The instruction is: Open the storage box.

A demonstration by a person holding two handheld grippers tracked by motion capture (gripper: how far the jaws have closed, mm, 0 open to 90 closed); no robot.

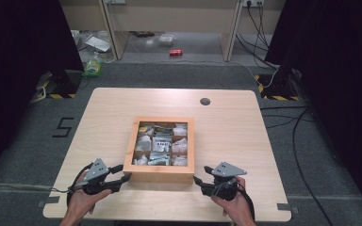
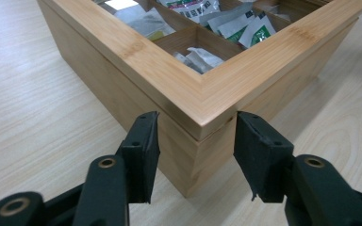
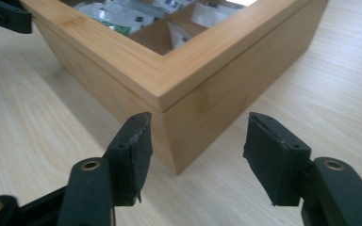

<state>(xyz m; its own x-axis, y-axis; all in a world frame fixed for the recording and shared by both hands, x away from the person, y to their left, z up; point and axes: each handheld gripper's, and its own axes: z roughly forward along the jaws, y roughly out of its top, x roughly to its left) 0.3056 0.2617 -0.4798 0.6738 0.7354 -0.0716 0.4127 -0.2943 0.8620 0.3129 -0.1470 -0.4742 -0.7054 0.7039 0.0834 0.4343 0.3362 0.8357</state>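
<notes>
We see a shallow square bamboo box (image 1: pixel 159 172) with a framed lid sitting near the middle of the pale wooden table (image 1: pixel 235 141), closer to the person's edge. Through the lid's window show compartments with white and green paper sachets (image 1: pixel 161 143), split by thin wooden dividers.

At the box's near left corner we find the left gripper (image 2: pixel 195 141), its two black jaws straddling that corner, one on each side face just under the lid's edge. The pads stand close to the wood; we cannot tell whether they press on it. At the near right corner the right gripper (image 3: pixel 195 141) is set the same way, its jaws well apart with the corner between them and a clear gap to the wood on both sides. Neither has hold of anything that we can make out.

In the high view the left hand (image 1: pixel 82 200) and right hand (image 1: pixel 238 205) come in from the bottom edge, each under a grey three-cornered plate.

Farther out, a round dark cable hole (image 1: pixel 205 101) sits near the table's far edge. On the grey floor beyond lie a red can (image 1: pixel 176 52), a green packet (image 1: pixel 92 68) and black cables (image 1: pixel 283 113).
</notes>
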